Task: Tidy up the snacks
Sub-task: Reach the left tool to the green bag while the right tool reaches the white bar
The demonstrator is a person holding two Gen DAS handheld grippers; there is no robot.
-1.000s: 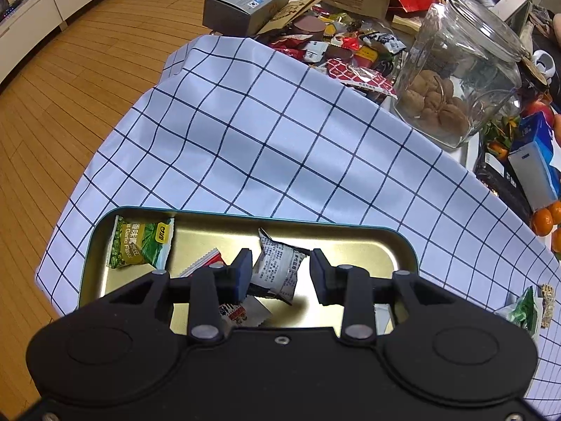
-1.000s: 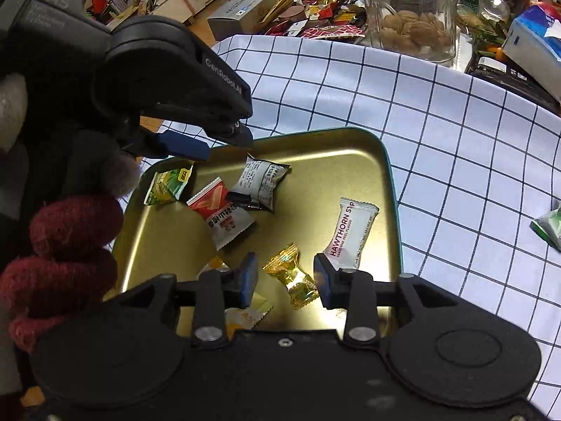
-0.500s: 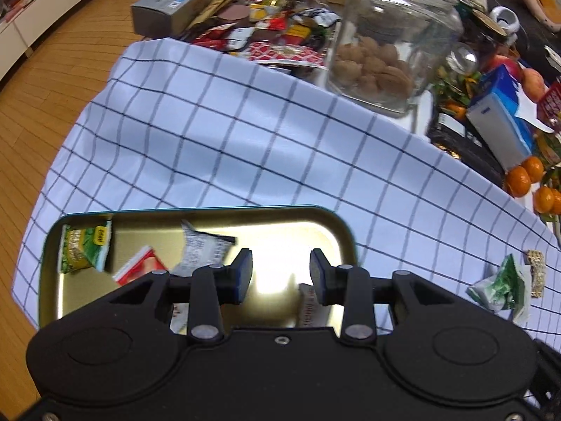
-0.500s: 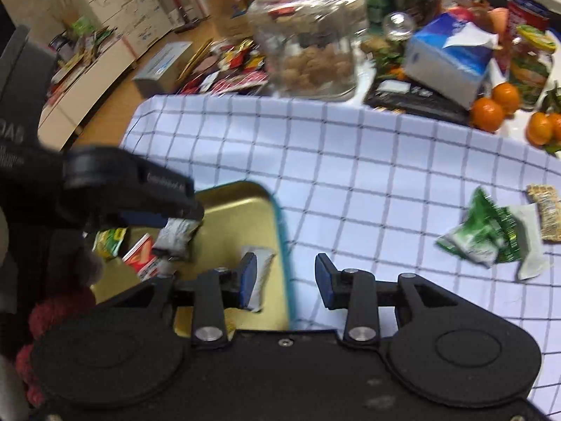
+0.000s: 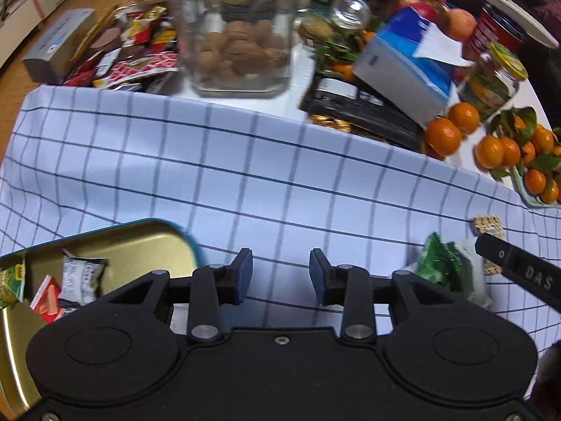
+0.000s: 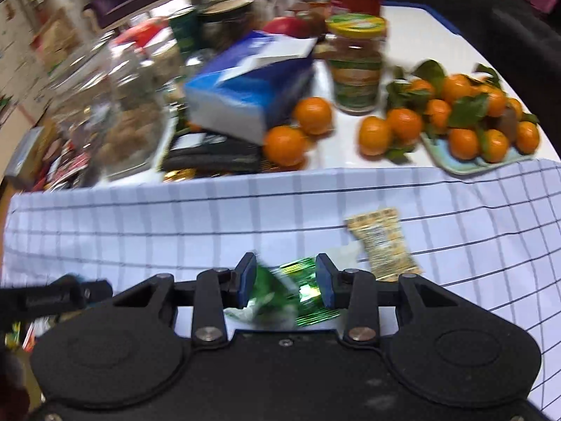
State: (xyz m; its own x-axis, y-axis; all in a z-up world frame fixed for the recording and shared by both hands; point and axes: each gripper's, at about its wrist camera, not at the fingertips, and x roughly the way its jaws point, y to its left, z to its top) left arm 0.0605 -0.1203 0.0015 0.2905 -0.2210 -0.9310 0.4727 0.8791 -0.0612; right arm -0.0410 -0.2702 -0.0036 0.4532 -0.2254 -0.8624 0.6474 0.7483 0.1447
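My left gripper [image 5: 280, 275] is open over the blue-checked cloth [image 5: 245, 182], with nothing between its fingers. The gold tray [image 5: 140, 242] lies to its left and holds a white-and-black packet [image 5: 82, 275], a red one [image 5: 45, 298] and a green one [image 5: 12, 282]. On the cloth to the right lie a green packet [image 5: 441, 263] and a cracker bar [image 5: 489, 226]. My right gripper [image 6: 285, 280] is open right over that green packet [image 6: 280, 287], which shows between its fingers; the blur hides whether they touch it. The cracker bar [image 6: 382, 245] lies just beyond to the right.
Behind the cloth stand a glass jar of walnuts [image 5: 238, 35], a blue tissue box [image 6: 252, 94], a yellow-lidded jar [image 6: 357, 66], loose mandarins [image 6: 312, 115] and a plate of mandarins [image 6: 519, 161]. A pile of snack wrappers [image 5: 133, 56] sits at the back left.
Both grippers have swept right, away from the tray and across the cloth. The right one now hovers over the green packet. Both jaw gaps look unchanged.
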